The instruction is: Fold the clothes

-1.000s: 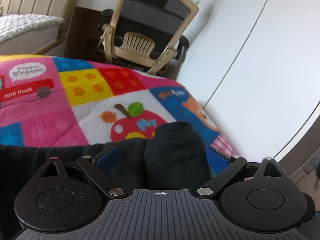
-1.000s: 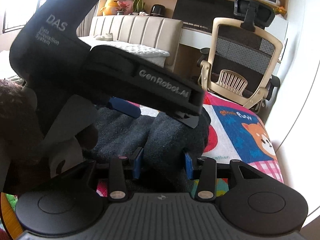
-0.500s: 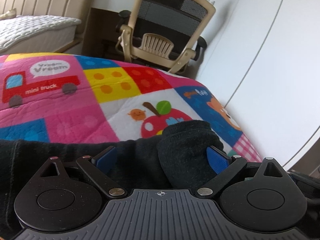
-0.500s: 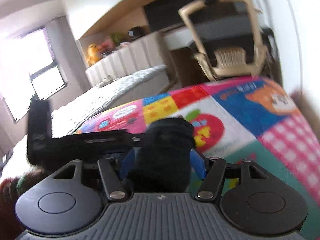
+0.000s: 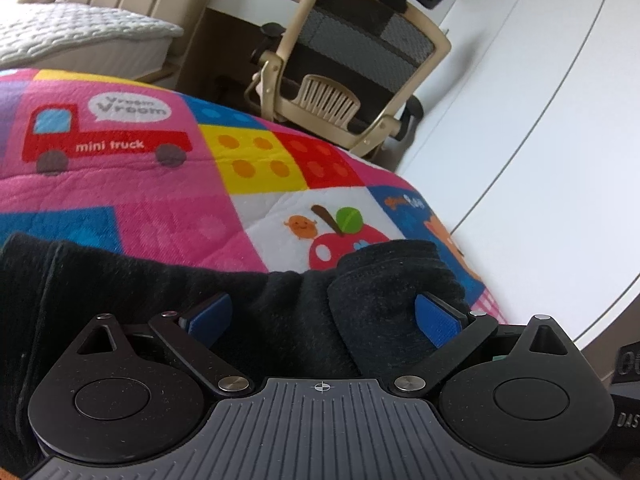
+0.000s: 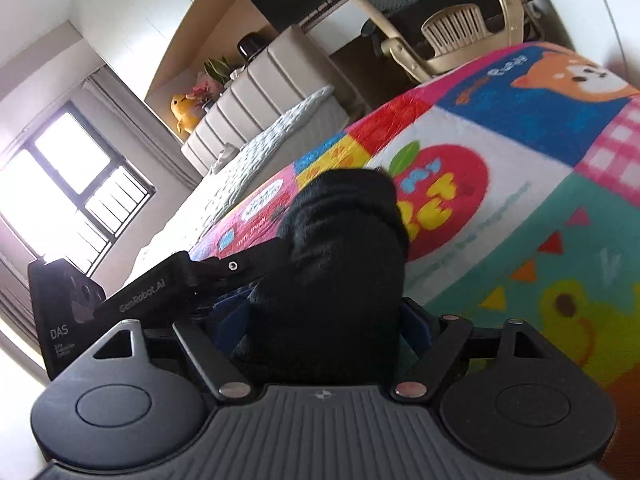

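1. Black fleece garment (image 5: pixel 168 296) lies on the colourful patchwork quilt (image 5: pixel 168 204).
2. Left gripper (image 5: pixel 320 312): blue pads spread wide around a bunched fold.
3. Right gripper (image 6: pixel 324 320): clamped on the fabric (image 6: pixel 344 240), which blocks its view.
4. Beige mesh office chair (image 5: pixel 352 60) stands beyond the quilt.

1. The garment (image 5: pixel 280 304) was plain black.
2. The blanket (image 5: pixel 160 200) was a bright patchwork: pink, yellow, red and blue squares, a red truck, a red apple, an orange fox.
3. The fingers (image 5: pixel 436 320) had blue pads.
4. The chair (image 5: pixel 360 80) had a beige frame with black mesh.
5. The headboard (image 6: pixel 248 92) was cream.
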Demonstrator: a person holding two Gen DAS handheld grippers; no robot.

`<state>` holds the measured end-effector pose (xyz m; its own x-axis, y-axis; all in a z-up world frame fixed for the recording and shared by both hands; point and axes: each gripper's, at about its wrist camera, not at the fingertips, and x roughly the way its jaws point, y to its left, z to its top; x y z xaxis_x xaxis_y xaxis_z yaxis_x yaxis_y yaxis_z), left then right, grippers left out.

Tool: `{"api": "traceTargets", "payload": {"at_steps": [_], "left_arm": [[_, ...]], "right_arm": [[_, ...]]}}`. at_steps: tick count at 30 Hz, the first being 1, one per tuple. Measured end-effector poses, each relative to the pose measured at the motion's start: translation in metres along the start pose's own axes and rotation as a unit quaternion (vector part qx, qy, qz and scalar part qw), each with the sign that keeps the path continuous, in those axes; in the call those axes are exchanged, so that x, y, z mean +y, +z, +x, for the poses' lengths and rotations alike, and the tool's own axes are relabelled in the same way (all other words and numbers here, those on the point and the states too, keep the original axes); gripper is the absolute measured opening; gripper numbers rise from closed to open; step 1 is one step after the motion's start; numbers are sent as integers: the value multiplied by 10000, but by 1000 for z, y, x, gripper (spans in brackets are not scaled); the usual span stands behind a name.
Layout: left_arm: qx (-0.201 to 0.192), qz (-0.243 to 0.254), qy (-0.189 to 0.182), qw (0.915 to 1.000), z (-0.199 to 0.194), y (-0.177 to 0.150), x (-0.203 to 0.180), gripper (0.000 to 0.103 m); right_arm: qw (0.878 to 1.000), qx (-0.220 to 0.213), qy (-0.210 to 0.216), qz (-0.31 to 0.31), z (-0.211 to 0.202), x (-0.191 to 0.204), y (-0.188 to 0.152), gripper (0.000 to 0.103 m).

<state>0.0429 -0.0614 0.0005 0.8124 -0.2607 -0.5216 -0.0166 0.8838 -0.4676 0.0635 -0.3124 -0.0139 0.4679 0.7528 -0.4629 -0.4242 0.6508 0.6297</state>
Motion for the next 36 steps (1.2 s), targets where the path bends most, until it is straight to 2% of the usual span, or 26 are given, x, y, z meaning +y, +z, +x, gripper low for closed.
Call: {"api": "traceTargets", "payload": {"at_steps": [3,5,8,10,17,19,23,29,31,36], "left_arm": [[-32,-59,-71,10000,-1,0,3,101],[-34,-105,-83,9999,-1,1,3,100],[-10,-140,-90,9999,1,3,1,100],[6,-112,-115,9999,2,4,-4,100],[150,30,-367,9992,5,2,-24,100],[162,59,-434,9989,4,2,-29,100],[66,68,-502,9987,-3,8,-34,101],[-30,258,-418,9988,-10,18,-38,101],[-3,333,-342,9989,-9,19,-38,101],[13,340,-220,9992,-9,21,-31,102]], "right_arm": [[9993,15,-244,-298,5,15,-2,70],[9976,-10,-414,-550,4,24,-2,56],[9954,-21,-593,-757,-2,32,0,47],[9939,-42,-676,-870,-7,35,0,45],[9824,-283,-1313,-1296,-34,30,15,45],[9730,-319,-1608,-1625,-38,35,16,46],[9535,-327,-1866,-2345,-27,57,0,50],[9139,-336,-2212,-3386,-12,89,-23,56],[9057,-351,-2179,-3620,-9,98,-29,56],[8960,-276,-2117,-3893,-7,107,-35,58]]}}
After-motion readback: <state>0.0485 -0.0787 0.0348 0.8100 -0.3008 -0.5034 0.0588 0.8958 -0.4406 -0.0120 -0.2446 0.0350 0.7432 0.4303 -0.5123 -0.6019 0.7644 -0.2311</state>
